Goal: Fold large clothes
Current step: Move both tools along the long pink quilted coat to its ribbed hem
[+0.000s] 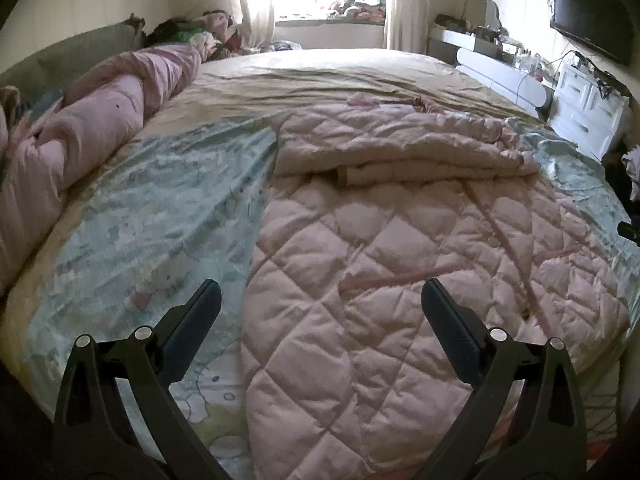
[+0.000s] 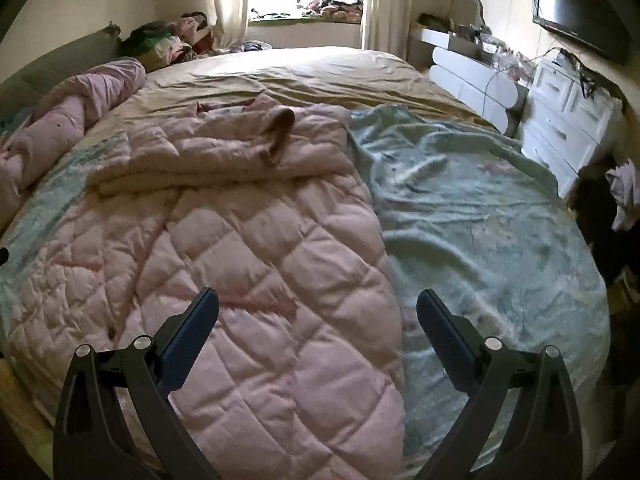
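A long pink quilted coat (image 1: 400, 248) lies flat on the bed, its sleeves folded across the upper part. In the right wrist view the same coat (image 2: 224, 240) fills the left half, one sleeve cuff (image 2: 280, 128) resting on top. My left gripper (image 1: 320, 300) hovers open above the coat's left edge near the hem, nothing between its fingers (image 1: 200, 312). Over the coat's right edge my right gripper (image 2: 318, 300) is also open and empty, one finger (image 2: 440, 328) above the sheet.
A pale green printed sheet (image 2: 480, 208) covers the near bed over a beige sheet (image 1: 320, 72). A rolled pink duvet (image 1: 100, 120) lies along the left side. White drawers (image 2: 568, 112) and a wall TV (image 2: 576, 4) stand at the right. Clothes pile by the window.
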A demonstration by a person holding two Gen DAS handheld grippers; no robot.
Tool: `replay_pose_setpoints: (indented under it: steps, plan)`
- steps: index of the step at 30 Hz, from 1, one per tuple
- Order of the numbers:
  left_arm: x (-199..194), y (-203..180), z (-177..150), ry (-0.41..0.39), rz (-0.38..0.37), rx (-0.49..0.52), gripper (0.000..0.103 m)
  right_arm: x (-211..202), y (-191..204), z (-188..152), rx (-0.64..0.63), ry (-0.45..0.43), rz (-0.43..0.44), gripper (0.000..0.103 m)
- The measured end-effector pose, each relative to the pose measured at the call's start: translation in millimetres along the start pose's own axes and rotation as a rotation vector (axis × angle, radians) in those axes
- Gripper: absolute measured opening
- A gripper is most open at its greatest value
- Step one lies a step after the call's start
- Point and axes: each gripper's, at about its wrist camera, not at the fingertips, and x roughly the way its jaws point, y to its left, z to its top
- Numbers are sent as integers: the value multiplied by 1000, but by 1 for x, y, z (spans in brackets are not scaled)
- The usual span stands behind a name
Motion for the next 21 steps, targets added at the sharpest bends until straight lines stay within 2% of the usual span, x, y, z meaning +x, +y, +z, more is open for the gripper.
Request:
replay_pose_setpoints:
  steps: [21]
  plan:
    - [16,23,-65,117,11,-45,94,13,-20,-52,-11,89,-3,99]
